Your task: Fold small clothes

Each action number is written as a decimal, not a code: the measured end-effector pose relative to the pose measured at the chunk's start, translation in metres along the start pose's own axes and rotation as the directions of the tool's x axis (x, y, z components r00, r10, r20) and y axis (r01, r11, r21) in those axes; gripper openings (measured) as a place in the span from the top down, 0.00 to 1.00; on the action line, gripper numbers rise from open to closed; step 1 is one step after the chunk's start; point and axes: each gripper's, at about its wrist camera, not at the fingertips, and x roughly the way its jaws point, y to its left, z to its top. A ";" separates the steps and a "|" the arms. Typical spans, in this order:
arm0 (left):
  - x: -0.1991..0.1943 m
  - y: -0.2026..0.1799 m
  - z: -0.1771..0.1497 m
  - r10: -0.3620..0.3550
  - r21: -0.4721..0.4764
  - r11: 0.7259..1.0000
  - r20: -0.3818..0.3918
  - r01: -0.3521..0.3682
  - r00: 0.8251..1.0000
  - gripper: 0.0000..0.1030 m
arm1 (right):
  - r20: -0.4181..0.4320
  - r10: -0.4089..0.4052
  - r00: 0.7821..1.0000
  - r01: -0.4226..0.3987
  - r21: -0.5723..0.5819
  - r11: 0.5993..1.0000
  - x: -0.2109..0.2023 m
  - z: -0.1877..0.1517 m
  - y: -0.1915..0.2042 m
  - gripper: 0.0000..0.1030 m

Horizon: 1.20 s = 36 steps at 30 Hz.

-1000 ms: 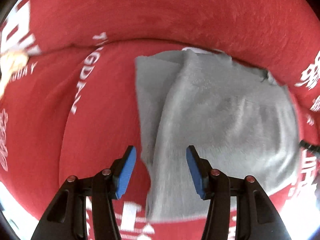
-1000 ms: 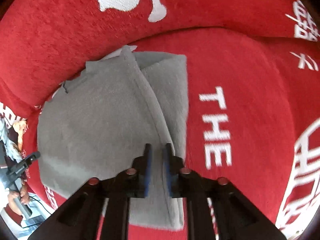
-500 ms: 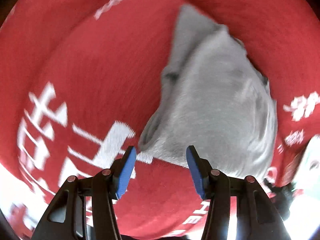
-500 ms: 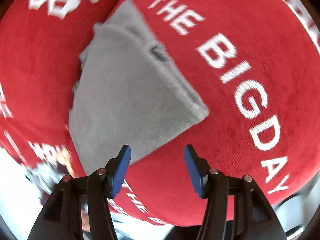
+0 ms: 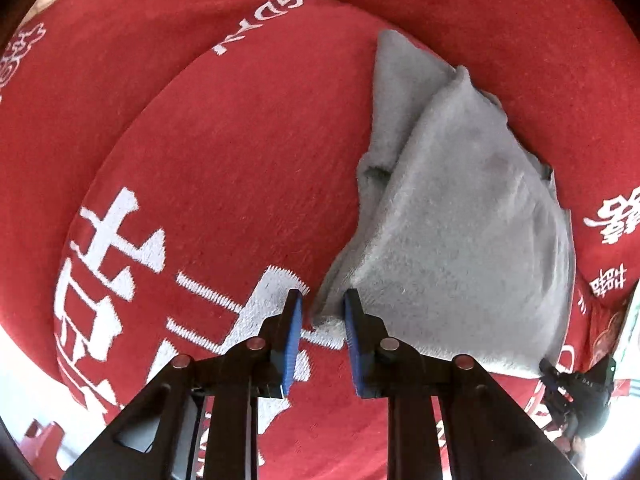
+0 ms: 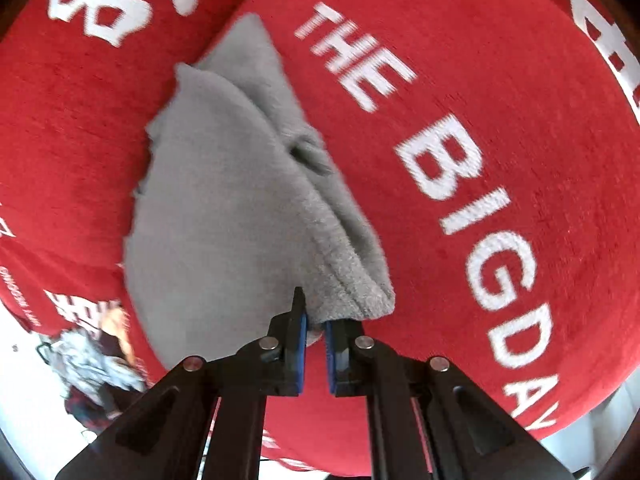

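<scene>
A small grey fleecy garment (image 5: 460,216) lies folded on a red cover (image 5: 224,168) with white lettering. In the left wrist view its near left corner sits between the blue pads of my left gripper (image 5: 322,304). Those jaws are closing, and a gap still shows beside the left pad. In the right wrist view the same garment (image 6: 224,200) runs down to my right gripper (image 6: 316,320). That gripper is shut on the thick folded corner nearest it, and one fingertip is hidden under the cloth.
The red cover (image 6: 500,80) reads "THE BIGDAY" in white letters and swells like a cushion, with a raised fold behind the garment. A black device (image 5: 580,392) shows at the garment's far near-side corner. Blurred clutter (image 6: 92,360) lies past the cover's edge.
Both views have rolled and come lower over the garment. The right jaws opened wide, then shut on a corner. The left jaws have narrowed around the other corner.
</scene>
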 end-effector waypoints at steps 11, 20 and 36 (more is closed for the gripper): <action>-0.019 -0.025 -0.004 0.124 0.153 0.981 -0.016 -0.120 0.992 0.76 | -0.018 -0.079 0.997 0.077 -0.091 0.993 -0.020 -0.022 0.021 0.88; -0.037 -0.033 -0.009 0.149 0.181 0.971 0.035 -0.153 0.988 0.22 | -0.088 -0.089 0.992 0.066 -0.241 0.968 -0.001 -0.061 0.074 0.83; -0.037 -0.023 -0.017 0.251 0.269 0.930 0.030 -0.249 0.968 0.22 | -0.152 -0.040 0.988 -0.031 -0.438 0.898 0.040 -0.115 0.156 0.06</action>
